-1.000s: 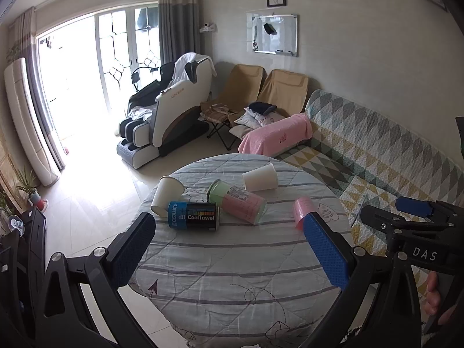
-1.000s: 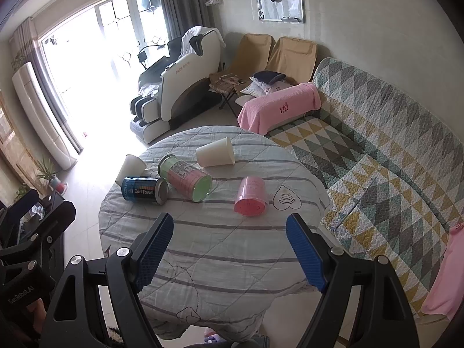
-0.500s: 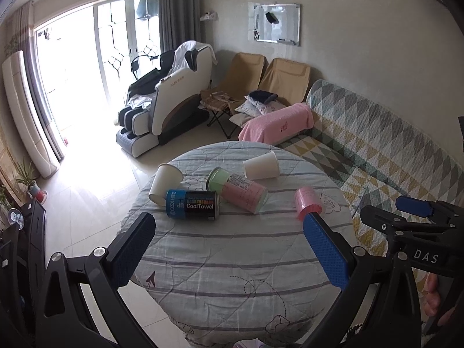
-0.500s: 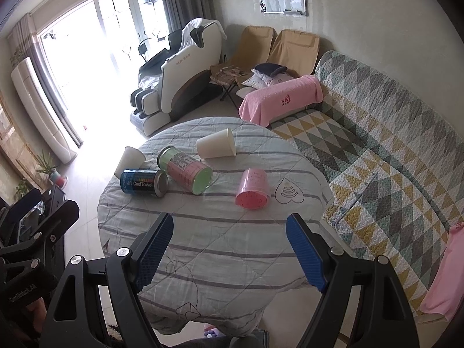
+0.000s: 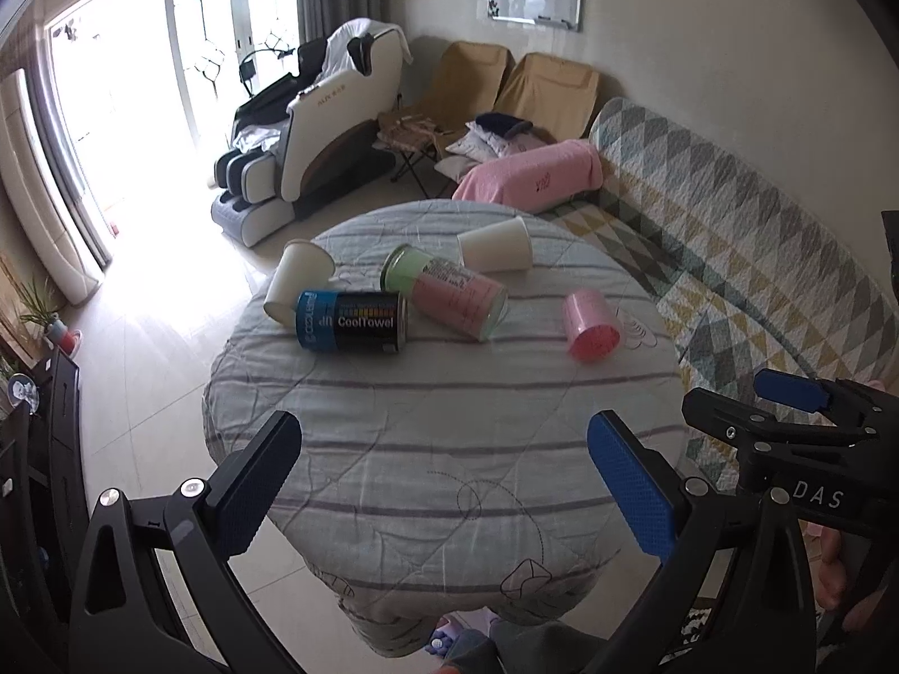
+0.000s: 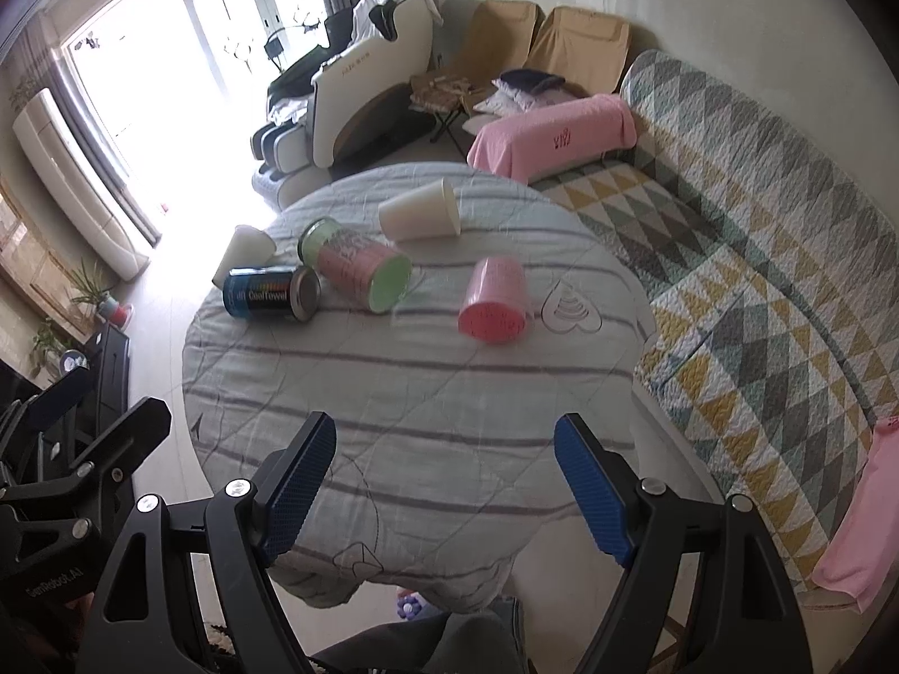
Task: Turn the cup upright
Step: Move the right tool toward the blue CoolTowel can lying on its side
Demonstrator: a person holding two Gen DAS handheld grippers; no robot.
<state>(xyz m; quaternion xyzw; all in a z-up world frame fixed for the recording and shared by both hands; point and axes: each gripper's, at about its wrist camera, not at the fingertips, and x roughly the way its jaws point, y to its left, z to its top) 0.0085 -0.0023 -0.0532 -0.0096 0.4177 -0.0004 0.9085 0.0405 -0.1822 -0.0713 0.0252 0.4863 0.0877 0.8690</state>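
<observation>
Both jaws wide open, empty — we steer the right gripper (image 6: 444,483) toward the tipped pink plastic cup (image 6: 494,300) at twelve o'clock, pinching its sidewall.

Bright windows (image 5: 140,84); quilted sofa (image 5: 730,236); massage chair (image 5: 314,129).

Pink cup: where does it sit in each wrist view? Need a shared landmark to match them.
Left wrist: pink cup lies on its side right of centre, mouth toward the camera.
Right wrist: pink cup lies just right of centre, mouth toward the camera.
Shared landmark: CoolTowel can, lying left of the cup in both.
</observation>
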